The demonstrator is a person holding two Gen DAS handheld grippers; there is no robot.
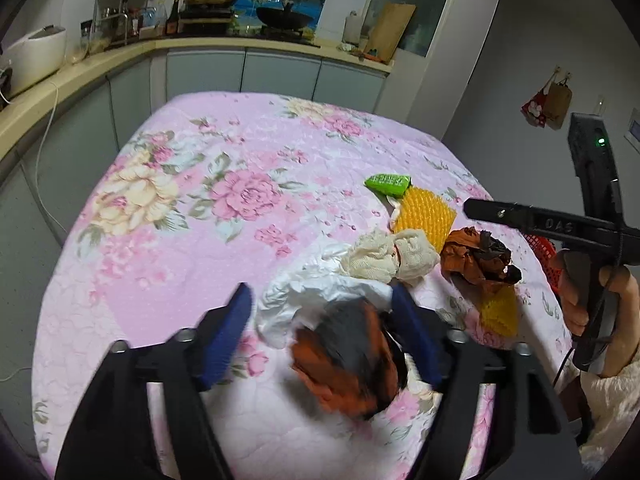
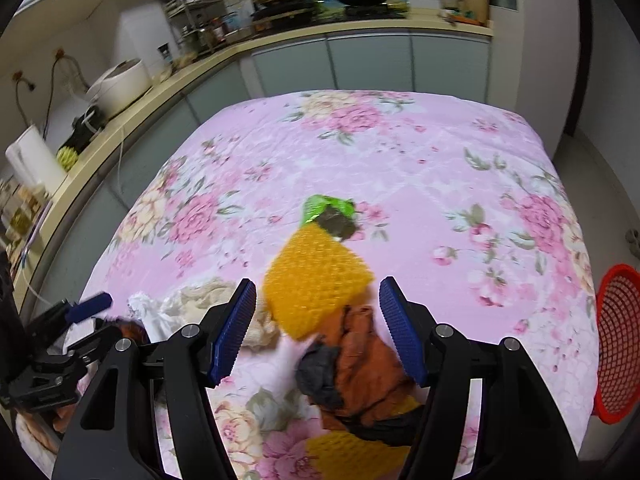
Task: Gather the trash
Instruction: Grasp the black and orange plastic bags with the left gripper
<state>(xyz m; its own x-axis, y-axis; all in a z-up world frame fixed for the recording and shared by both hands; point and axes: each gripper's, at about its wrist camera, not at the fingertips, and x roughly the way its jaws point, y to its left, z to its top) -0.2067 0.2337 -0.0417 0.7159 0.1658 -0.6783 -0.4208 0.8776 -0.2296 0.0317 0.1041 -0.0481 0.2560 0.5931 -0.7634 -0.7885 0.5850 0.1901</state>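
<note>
While unclasped, wrapper [image 1: 344, 356] between left gripper [image 1: 320, 332] pads.

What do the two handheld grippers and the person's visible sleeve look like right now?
Both grippers are black, with ribbed blue pads on the fingers and silver pivot bolts. In the left wrist view the right gripper's body carries embossed letters, a green light and a thin black cable. The hand on its handle wears a cream, textured sleeve.

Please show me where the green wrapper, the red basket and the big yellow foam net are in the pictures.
green wrapper [image 1: 389, 184]: left wrist view, middle of its printed face.
red basket [image 2: 618, 344]: right wrist view, its mesh wall.
yellow foam net [image 2: 318, 282]: right wrist view, centre of its bumpy surface.
</note>
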